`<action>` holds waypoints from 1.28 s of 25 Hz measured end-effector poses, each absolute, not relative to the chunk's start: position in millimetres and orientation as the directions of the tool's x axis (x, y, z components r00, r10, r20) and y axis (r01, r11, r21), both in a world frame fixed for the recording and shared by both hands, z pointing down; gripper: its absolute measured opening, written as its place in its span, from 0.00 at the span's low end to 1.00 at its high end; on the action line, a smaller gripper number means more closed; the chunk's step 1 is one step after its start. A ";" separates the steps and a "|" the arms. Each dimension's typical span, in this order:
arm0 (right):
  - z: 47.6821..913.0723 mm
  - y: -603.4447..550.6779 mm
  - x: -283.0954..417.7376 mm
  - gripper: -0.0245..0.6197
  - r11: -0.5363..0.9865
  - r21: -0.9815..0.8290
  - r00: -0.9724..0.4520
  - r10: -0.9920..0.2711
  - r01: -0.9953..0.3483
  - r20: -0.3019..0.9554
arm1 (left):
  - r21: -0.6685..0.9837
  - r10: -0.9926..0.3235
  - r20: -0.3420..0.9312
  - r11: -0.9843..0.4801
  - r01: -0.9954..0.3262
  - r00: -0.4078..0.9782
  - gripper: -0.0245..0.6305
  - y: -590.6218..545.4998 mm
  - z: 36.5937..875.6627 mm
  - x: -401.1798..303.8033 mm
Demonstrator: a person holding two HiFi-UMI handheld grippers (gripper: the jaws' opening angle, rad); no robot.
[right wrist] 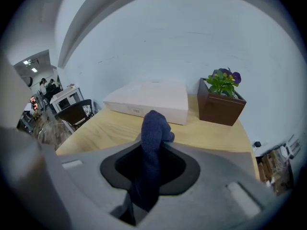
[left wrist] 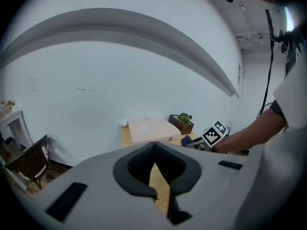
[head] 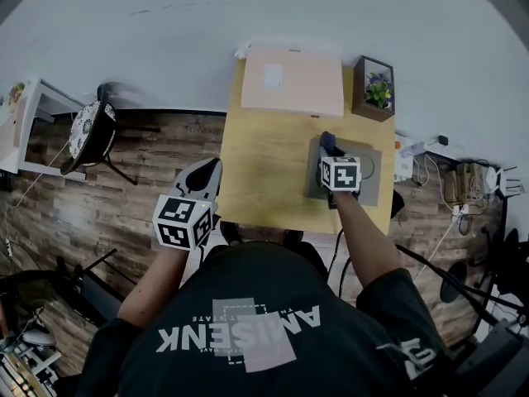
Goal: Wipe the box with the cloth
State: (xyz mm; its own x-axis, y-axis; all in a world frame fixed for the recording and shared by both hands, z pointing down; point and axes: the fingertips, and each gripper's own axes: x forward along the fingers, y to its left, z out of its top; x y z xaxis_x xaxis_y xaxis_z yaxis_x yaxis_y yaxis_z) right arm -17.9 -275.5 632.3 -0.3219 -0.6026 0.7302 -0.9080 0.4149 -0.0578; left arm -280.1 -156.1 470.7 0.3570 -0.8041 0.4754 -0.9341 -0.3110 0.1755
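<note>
The flat pale pink box lies at the far end of the wooden table; the left gripper view shows the box too. My right gripper hovers over a grey mat, short of the box, shut on a dark blue cloth. In the right gripper view the cloth sticks up between the jaws of that gripper, and the box lies ahead. My left gripper hangs off the table's left edge over the floor, jaws together, holding nothing.
A potted plant in a brown wooden planter stands right of the box. A black chair and a white shelf stand on the wooden floor at left. Cables and a power strip lie right of the table.
</note>
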 end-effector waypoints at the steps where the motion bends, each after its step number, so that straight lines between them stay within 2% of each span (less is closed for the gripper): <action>1: 631.9 -275.7 -19.4 0.17 0.401 -0.053 -0.310 -0.610 -0.914 0.729 | 0.180 -0.805 0.475 -0.307 -0.935 0.356 0.04 -154.2 471.4 -282.1; 9: 628.2 -270.3 -36.7 0.17 0.433 -0.047 -0.327 -0.600 -0.900 0.730 | 0.217 -0.792 0.475 -0.317 -0.923 0.384 0.03 -147.7 477.3 -281.8; 14: 620.1 -262.5 -60.6 0.17 0.524 -0.105 -0.428 -0.547 -0.845 0.719 | 0.232 -0.774 0.474 -0.350 -0.908 0.420 0.04 -146.5 478.3 -265.2; 19: 586.4 -262.0 -61.1 0.17 0.534 -0.169 -0.502 -0.575 -0.829 0.646 | 0.238 -0.771 0.475 -0.352 -0.905 0.425 0.04 -156.2 478.1 -254.8; 24: 556.0 -256.6 -4.3 0.17 0.496 -0.183 -0.498 -0.635 -0.849 0.591 | 0.255 -0.752 0.462 -0.395 -0.883 0.470 0.03 -166.9 476.5 -221.0; 32: 559.6 -249.7 122.8 0.17 0.337 -0.136 -0.346 -0.706 -0.932 0.618 | 0.246 -0.717 0.475 -0.448 -0.860 0.509 0.04 -172.7 480.0 -170.6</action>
State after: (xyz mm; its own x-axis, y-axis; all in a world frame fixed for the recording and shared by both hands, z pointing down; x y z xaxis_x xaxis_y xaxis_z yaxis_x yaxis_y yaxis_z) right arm 122.8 -249.7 559.6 -0.3458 -0.7062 0.6179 -0.9316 0.3368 -0.1365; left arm -170.6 -172.7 480.0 0.5095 -0.7174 0.4751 -0.8597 -0.4478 0.2456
